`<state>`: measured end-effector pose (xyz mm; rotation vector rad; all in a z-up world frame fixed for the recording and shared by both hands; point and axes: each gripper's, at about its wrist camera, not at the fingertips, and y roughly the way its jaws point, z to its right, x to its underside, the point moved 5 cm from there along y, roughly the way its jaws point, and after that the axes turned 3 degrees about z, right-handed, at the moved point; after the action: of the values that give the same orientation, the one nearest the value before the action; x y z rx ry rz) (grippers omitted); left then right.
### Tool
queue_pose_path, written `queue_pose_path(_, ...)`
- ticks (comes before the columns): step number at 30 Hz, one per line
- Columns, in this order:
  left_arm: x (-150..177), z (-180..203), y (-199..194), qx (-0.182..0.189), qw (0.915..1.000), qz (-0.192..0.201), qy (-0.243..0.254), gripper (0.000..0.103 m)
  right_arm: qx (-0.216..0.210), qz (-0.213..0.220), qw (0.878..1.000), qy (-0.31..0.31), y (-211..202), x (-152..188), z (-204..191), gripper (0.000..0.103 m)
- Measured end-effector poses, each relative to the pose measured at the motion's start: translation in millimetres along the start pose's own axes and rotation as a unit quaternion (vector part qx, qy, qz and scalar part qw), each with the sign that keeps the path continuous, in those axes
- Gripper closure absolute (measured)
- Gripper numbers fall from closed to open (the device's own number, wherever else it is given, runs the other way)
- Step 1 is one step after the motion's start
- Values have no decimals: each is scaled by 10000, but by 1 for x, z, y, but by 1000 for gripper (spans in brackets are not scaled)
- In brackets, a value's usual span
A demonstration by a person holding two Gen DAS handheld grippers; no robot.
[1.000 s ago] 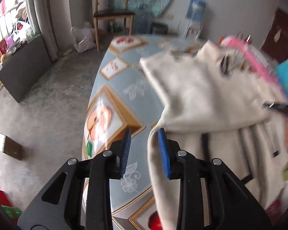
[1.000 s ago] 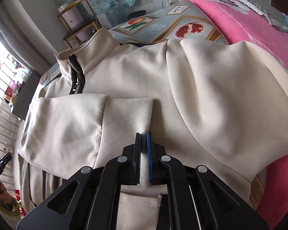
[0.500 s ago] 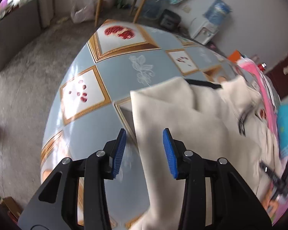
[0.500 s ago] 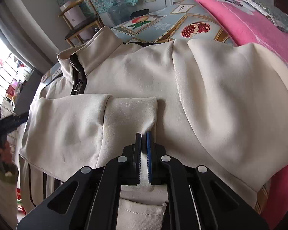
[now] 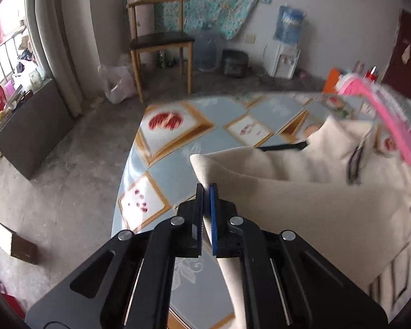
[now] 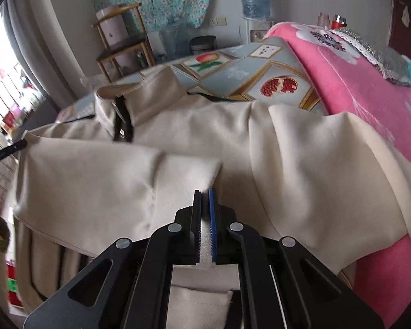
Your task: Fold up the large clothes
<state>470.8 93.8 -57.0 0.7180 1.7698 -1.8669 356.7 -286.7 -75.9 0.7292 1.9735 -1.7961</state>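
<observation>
Between my left fingers [image 5: 207,192] sits a fold of the cream jacket [image 5: 301,205]; they have just been closing and now pinch the cloth near its left corner, the pads pressed together with only fabric between them. That corner is lifted slightly off the counter [image 5: 178,170], whose blue cloth with fruit pictures lies bare to the left and far side of my grip. From there the jacket spreads to the right, its collar and dark zip at the far right, beside a pink blanket [image 5: 391,126].

My right fingers [image 6: 204,194] are closed too, clamped on a flat strip of the same jacket [image 6: 301,164] at its near edge. A folded sleeve lies just left of them, and the body of the jacket runs far and right, draping onto the pink blanket [image 6: 356,82]. The collar lies at the far left. At the left edge of this view my other fingers touch the jacket's left corner.
</observation>
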Motion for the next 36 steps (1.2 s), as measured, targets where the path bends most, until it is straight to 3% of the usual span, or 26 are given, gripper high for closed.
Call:
queue_pose_path(3,16,-10,27,-52,9993,-342,-163,99,196,-297,9994,-5,28,11,7,98)
queue_pose_path(5,24,-12,37,-52,9986,-492,-206,94,158,-225,9996,-4,27,10,10,98)
queue_pose_path(9,20,-22,13,-265,9992,-235,-157,78,386,-197,9990,110,12,2,20,96)
queue_pose_path(11,19,-20,-13,-111,9999,21,-130,75,393,-111,9989,209,-4,-3,22,91)
queue_pose_path(12,20,-15,-22,6,9999,72,-79,74,306,1,9993,201,-15,-6,18,80)
queue_pose_path(15,42,24,-47,726,9964,-162,415,74,-53,182,9997,-136,-30,-5,-15,64)
queue_pose_path(18,80,59,-46,1130,9879,-751,753,74,-317,-27,9977,-593,-17,8,-51,64)
queue_pose_path(20,111,65,-39,1019,9850,-1112,842,74,-229,-237,9967,-739,-3,19,-60,64)
queue_pose_path(21,116,64,-44,973,9869,-906,916,73,-146,-412,9963,-744,7,27,-60,64)
queue_pose_path(25,134,49,-63,1066,9879,-892,684,73,-82,-590,9956,-721,7,44,-52,63)
queue_pose_path(31,117,52,-82,1319,9881,-529,593,72,-190,-368,9974,-591,-9,21,-54,62)
queue_pose_path(32,110,55,-81,1423,9870,-471,574,70,-282,-311,9977,-541,-7,16,-58,62)
queue_pose_path(33,103,66,-77,1638,9840,-419,568,62,-341,-281,9977,-510,-4,13,-60,61)
queue_pose_path(36,93,87,-48,1846,9792,-697,474,57,-167,-401,9976,-538,26,9,-59,61)
